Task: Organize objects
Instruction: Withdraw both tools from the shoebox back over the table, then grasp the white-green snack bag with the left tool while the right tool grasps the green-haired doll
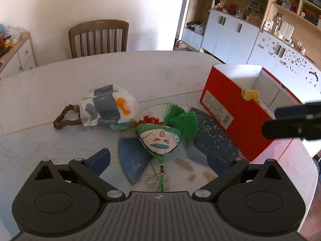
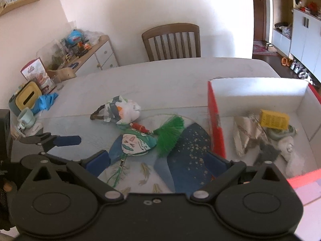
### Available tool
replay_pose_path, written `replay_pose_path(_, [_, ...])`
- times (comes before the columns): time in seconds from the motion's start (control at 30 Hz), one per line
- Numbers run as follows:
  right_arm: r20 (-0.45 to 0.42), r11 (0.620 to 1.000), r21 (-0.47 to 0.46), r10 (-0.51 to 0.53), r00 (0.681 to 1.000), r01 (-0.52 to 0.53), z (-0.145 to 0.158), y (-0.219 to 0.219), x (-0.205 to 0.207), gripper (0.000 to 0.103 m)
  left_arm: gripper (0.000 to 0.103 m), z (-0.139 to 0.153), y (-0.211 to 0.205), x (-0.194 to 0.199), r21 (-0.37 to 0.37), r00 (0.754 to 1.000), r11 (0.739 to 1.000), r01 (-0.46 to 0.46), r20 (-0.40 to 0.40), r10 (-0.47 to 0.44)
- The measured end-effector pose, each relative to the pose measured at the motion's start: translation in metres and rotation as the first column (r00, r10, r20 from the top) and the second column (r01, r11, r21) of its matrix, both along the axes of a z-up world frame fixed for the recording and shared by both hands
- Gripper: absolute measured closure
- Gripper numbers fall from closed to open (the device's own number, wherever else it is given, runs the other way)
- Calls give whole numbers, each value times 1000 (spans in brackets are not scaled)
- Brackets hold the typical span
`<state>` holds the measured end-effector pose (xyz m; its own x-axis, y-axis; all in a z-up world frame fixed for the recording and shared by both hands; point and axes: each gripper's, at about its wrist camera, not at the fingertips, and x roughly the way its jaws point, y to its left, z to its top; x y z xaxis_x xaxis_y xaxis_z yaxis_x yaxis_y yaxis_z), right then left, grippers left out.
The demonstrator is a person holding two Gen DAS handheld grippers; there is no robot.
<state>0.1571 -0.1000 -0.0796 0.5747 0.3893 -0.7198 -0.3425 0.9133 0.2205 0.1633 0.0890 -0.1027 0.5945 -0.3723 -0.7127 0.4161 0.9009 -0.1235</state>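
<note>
A wooden slat-back chair (image 1: 98, 37) stands against the white wall behind the counter (image 1: 140, 70). In the right wrist view, a low white sideboard (image 2: 96, 54) cluttered with small items sits by that wall, and a pale green mug (image 2: 25, 117), a yellow-topped box (image 2: 28, 97) and a crumpled blue cloth (image 2: 45, 101) rest at the counter's left edge. White cupboards under open wooden shelves (image 1: 236, 32) fill the room's right side.
</note>
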Motion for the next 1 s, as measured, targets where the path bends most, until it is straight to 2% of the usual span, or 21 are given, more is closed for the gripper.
replay_pose_path(0.3, [-32, 999, -30, 29, 999, -30, -17, 21, 21, 5, 0, -20, 12, 18, 29, 1000, 999, -24, -7, 24])
replay_pose_path(0.6, [-62, 993, -56, 100, 993, -103, -34, 45, 34, 7, 0, -17, 32, 56, 45, 995, 994, -102, 26, 100])
replay_pose_path(1.0, [-89, 982, -76, 168, 982, -175, -59, 75, 55, 11, 0, -18, 24, 88, 39, 992, 991, -124, 13, 124])
